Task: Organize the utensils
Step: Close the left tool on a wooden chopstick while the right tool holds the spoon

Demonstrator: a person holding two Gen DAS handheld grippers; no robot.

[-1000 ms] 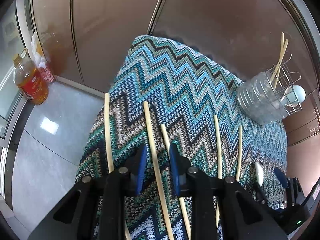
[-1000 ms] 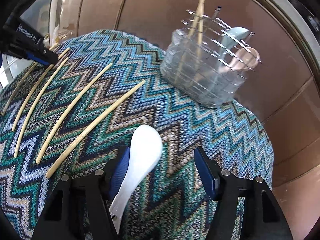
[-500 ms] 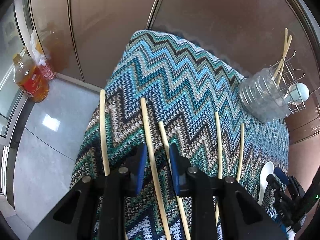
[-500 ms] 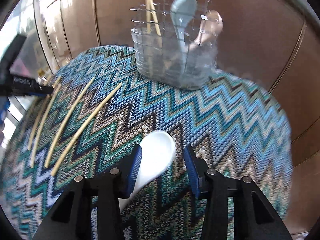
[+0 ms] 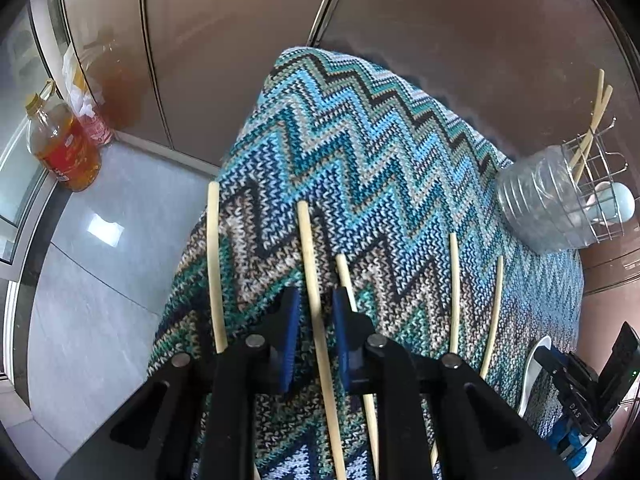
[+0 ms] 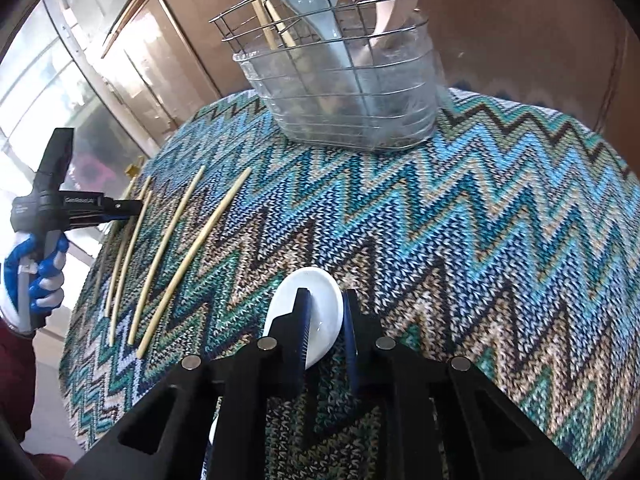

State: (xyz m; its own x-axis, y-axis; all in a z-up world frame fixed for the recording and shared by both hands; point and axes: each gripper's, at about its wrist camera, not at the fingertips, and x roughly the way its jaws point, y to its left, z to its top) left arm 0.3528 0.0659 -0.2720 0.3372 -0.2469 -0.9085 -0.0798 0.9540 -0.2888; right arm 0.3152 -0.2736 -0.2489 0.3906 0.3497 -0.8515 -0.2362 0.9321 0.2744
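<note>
Several pale chopsticks lie side by side on the zigzag knit cloth (image 5: pixel 360 152). My left gripper (image 5: pixel 315 320) points down over them. One chopstick (image 5: pixel 310 248) runs between its closing jaws, with a thin gap on each side. A second chopstick (image 5: pixel 345 276) passes under the right finger. My right gripper (image 6: pixel 326 320) is closing on the bowl of a white spoon (image 6: pixel 324 304). Its left pad stands in the bowl and its right pad is at the rim. Straight ahead, a wire basket (image 6: pixel 352 92) with a clear liner holds two spoons and two chopsticks.
A gloved hand (image 6: pixel 36 276) holds the left gripper (image 6: pixel 132 206) at the cloth's left edge. An oil bottle (image 5: pixel 62 148) stands on the grey floor tiles (image 5: pixel 100 260) beside brown cabinet panels (image 5: pixel 240 40). The cloth drops away at its left and near edges.
My right gripper swung round until the basket was straight ahead, and its jaws narrowed from wide apart onto the spoon's bowl. The left jaws drew slightly closer round the chopstick.
</note>
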